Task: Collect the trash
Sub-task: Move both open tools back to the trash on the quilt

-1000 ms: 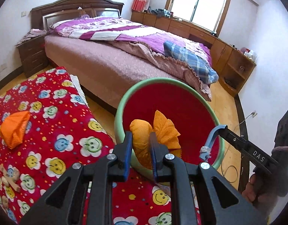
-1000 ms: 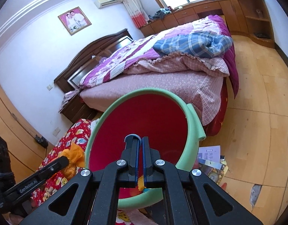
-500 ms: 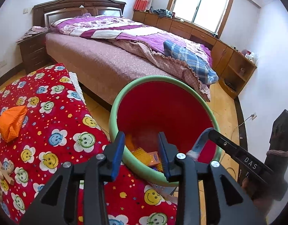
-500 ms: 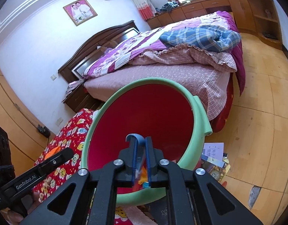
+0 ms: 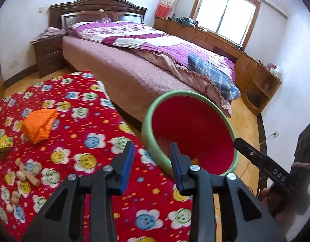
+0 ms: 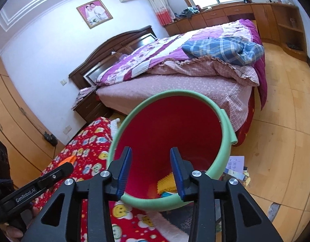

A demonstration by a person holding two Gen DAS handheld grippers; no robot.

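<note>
Inside the bin (image 6: 175, 133), only the right view shows yellow trash (image 6: 167, 183); both hand-held grippers, left (image 5: 151, 151) and right (image 6: 150, 157), have just been opening, jaws apart and empty.

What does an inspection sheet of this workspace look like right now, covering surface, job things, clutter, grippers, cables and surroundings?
Surface: red smiley cloth, bare in front of the left gripper.
Job's things: red bin with a green rim, at the cloth's edge, yellow scraps at its bottom; orange wrapper and green packet on the cloth.
Clutter: small wooden bits on the cloth; papers on the floor by the bin.
Grippers: left gripper open, empty; right gripper open, empty, over the bin. Both have just been opening.
Cables: one cord at the wall socket.
Surroundings: bed, nightstand, window, wooden cabinets.
</note>
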